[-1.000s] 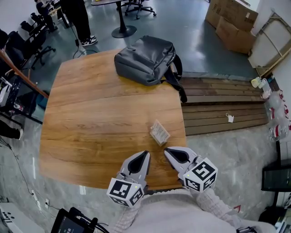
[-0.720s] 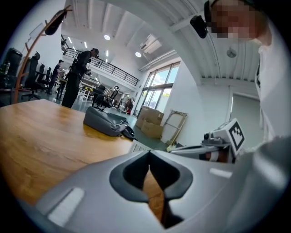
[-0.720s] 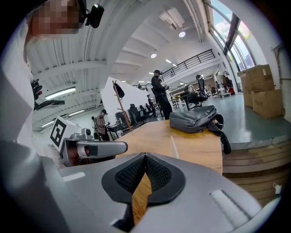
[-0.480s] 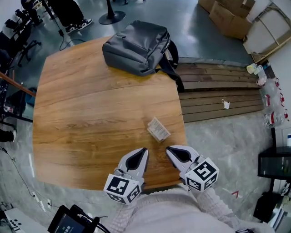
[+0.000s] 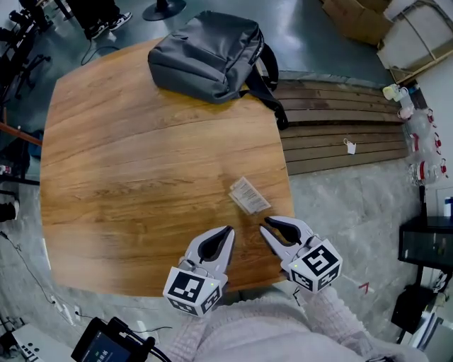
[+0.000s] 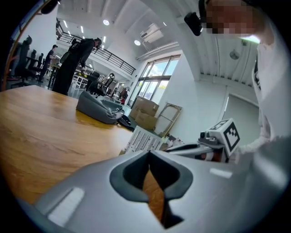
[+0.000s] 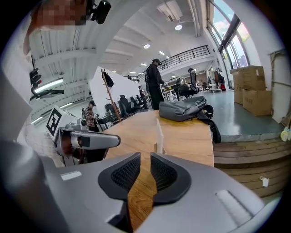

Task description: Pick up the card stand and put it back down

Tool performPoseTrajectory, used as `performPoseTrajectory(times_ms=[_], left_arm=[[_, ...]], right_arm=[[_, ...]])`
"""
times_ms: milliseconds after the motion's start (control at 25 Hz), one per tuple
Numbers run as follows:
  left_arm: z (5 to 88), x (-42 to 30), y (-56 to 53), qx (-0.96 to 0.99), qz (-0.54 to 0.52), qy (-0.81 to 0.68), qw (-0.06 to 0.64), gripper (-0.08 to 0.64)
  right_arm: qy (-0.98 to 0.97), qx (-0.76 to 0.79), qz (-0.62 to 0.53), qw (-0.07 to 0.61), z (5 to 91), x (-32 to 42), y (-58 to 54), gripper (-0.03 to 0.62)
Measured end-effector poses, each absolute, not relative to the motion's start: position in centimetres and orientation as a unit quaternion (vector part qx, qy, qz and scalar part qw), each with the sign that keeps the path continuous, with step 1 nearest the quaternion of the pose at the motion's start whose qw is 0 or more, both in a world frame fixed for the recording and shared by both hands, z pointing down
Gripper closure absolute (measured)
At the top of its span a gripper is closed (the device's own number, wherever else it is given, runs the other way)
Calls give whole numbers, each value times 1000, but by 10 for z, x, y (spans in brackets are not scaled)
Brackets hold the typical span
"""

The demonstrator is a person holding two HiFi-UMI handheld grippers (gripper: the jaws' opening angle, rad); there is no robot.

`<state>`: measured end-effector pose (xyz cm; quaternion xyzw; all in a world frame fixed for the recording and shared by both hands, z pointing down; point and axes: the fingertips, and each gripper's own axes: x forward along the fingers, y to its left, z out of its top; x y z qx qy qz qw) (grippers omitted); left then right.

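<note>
The card stand (image 5: 248, 195), a small clear holder with a printed card, stands on the wooden table (image 5: 141, 162) near its right front edge. My right gripper (image 5: 266, 226) hovers just in front of the stand. Its jaws are opening, with a narrow gap and nothing between them. In the right gripper view the stand (image 7: 159, 134) rises straight ahead of the right gripper (image 7: 145, 157). My left gripper (image 5: 228, 230) is beside the right one, shut and empty. In the left gripper view the left gripper (image 6: 149, 154) points at the stand (image 6: 142, 141).
A grey backpack (image 5: 209, 46) lies at the table's far side, its strap hanging over the right edge. Wooden planks (image 5: 340, 141) lie on the floor to the right of the table. Cardboard boxes (image 5: 350, 14) stand beyond them. The table's front edge is right below both grippers.
The head view has shifted, so the table and backpack sit higher and further left in the picture. Both grippers stay near the front edge, just in front of the stand.
</note>
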<state>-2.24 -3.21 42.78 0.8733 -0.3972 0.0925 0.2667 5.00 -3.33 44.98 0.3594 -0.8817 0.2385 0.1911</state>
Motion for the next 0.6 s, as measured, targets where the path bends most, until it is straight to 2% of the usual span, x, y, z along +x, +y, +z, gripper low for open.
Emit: performPoseTrajectory(times_ms=[400, 600], left_arm=[[455, -14, -28, 876, 108, -372, 289, 552], [462, -17, -25, 871, 106, -371, 304, 552]], right_arm=[[-865, 369, 248, 233, 492, 55, -46, 425], [-862, 366, 248, 247, 503, 45, -49, 393]])
